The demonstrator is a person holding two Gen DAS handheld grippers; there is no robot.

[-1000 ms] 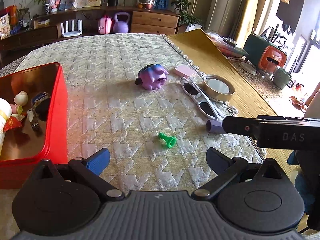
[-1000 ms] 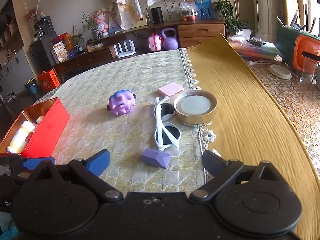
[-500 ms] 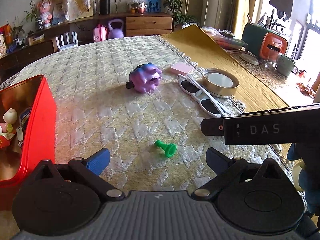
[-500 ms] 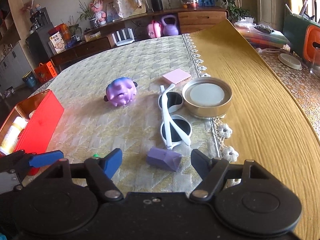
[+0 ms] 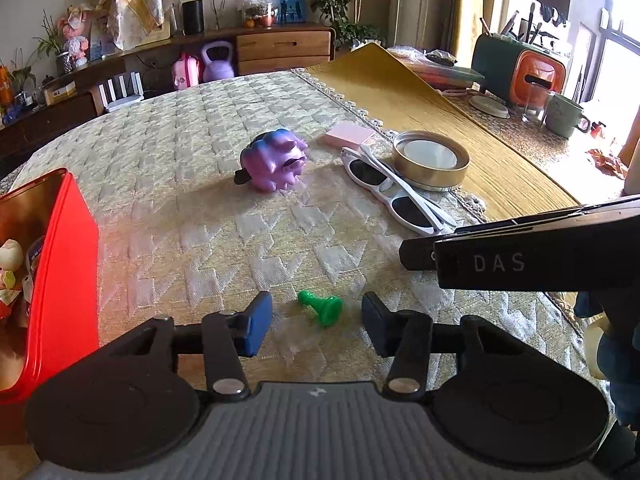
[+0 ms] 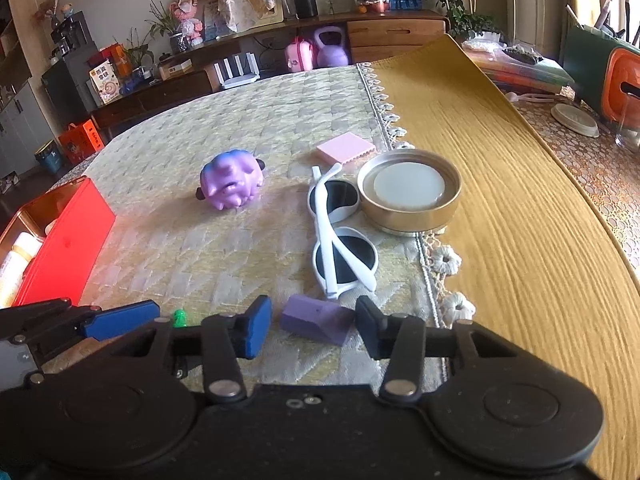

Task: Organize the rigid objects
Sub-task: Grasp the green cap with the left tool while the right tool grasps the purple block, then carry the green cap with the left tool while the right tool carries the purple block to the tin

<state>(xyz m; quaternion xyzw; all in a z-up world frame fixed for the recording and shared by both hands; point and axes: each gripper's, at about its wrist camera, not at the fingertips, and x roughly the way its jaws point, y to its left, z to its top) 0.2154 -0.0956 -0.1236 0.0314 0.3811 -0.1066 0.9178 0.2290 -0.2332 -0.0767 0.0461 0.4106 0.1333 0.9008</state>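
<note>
A small green pawn-shaped piece (image 5: 322, 311) lies on its side on the cream woven cloth. It sits between the blue pads of my left gripper (image 5: 316, 322), whose jaws are closing, with a gap still on each side. A purple wedge block (image 6: 316, 322) lies between the pads of my right gripper (image 6: 314, 328), also closing; the right pad is almost at the block and a sliver of cloth shows on the left. In the right wrist view the green piece (image 6: 180, 317) peeks out beside a left blue finger (image 6: 120, 322).
An open red tin (image 5: 60, 264) with several small items stands at the left. Further back lie a purple pig toy (image 5: 276, 164), white sunglasses (image 5: 396, 196), a gold round lid (image 5: 430, 160) and a pink pad (image 5: 348, 136). The right tool's black body (image 5: 520, 258) crosses the left wrist view.
Both pairs of jaws have narrowed from wide open. The left gripper moved down and forward until the green piece lay between its pads; the right closed in around the purple block.
</note>
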